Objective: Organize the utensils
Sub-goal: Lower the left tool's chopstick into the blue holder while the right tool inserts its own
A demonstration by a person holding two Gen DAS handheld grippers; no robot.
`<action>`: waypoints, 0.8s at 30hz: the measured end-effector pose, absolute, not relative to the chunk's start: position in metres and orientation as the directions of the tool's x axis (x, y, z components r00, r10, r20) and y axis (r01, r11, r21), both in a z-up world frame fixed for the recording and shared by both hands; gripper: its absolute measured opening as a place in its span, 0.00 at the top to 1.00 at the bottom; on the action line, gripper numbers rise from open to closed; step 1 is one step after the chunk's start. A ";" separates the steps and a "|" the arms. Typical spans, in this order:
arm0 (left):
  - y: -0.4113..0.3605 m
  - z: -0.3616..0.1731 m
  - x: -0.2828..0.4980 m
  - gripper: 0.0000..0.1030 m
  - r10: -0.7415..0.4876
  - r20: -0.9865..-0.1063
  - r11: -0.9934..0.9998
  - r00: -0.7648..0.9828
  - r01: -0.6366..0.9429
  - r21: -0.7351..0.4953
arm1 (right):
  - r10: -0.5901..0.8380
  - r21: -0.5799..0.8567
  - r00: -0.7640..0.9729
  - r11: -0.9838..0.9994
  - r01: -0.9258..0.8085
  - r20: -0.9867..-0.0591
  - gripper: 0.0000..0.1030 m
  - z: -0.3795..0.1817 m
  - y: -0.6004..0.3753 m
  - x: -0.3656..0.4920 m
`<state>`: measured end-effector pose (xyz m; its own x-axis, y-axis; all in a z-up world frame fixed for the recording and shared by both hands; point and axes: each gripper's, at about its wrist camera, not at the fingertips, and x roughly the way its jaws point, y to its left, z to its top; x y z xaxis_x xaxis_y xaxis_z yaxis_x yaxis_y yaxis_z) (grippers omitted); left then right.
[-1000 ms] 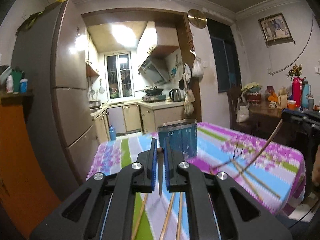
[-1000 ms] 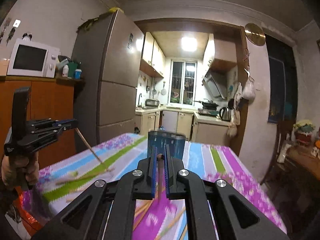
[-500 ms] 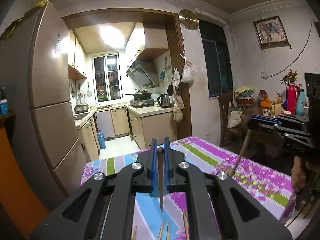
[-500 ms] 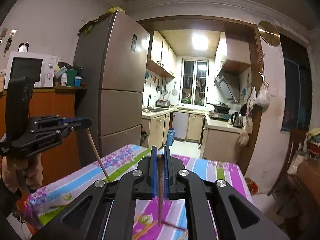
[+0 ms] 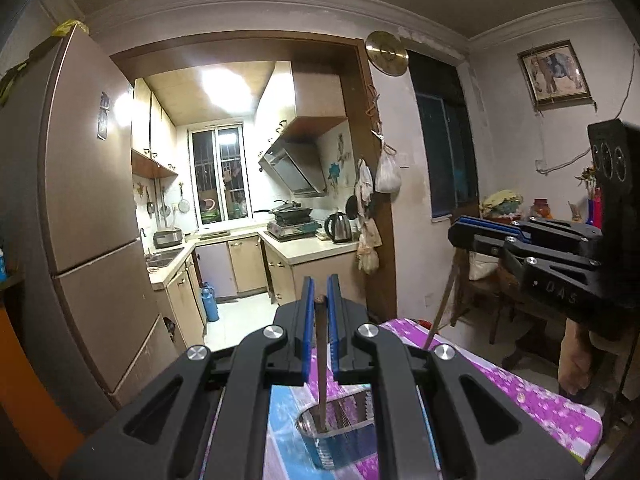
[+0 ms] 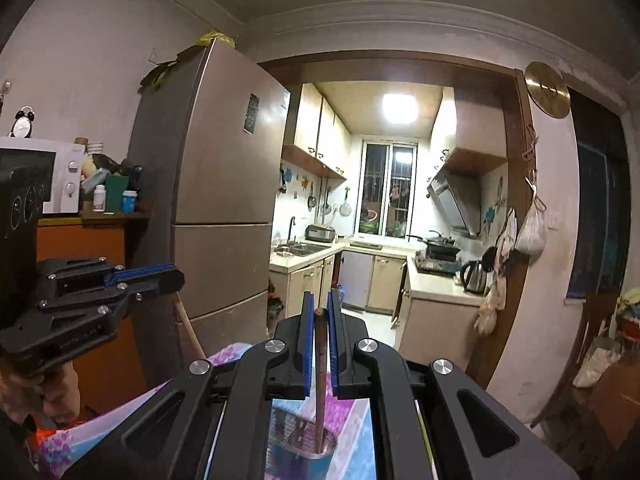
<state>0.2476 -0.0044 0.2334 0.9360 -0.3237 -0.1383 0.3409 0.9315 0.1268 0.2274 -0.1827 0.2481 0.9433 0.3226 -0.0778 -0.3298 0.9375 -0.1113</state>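
Faintly, "DAS" embossed on right tongs point(image 5: 454, 236), chopstick point(image 5: 438, 314) clamped

The left gripper point(image 5: 319, 300) and the right gripper point(image 6: 320, 312) are both black, with bright blue pads and silver screw heads. Each clasps a brown wooden chopstick point(image 5: 321, 364) point(image 6: 320, 380). The holder point(image 5: 340, 436) below them is dark blue with pale streaks and a silvery inside. The tablecloth point(image 5: 532, 396) is striped in magenta, light blue and white, strewn with small purple and white blossoms. The refrigerator point(image 6: 216, 200) is a brushed bronze-brown. The kitchen cabinets point(image 5: 244, 264) are cream, the doorframe point(image 6: 516, 200) dark brown, the walls pale lilac, and the round wall clock point(image 5: 387, 53) brassy gold.
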 end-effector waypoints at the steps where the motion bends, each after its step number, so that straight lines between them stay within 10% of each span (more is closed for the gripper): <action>1: -0.007 0.234 0.256 0.95 -0.320 -0.139 0.933 0.937 0.337 0.124 | 0.323 -0.108 0.943 0.938 -0.331 -0.081 0.93 0.250 -0.182 0.236; 24: -0.013 0.167 0.349 0.94 -0.270 -0.318 0.949 0.909 0.308 0.074 | 0.355 -0.010 0.893 0.928 -0.372 -0.276 0.92 0.161 -0.164 0.341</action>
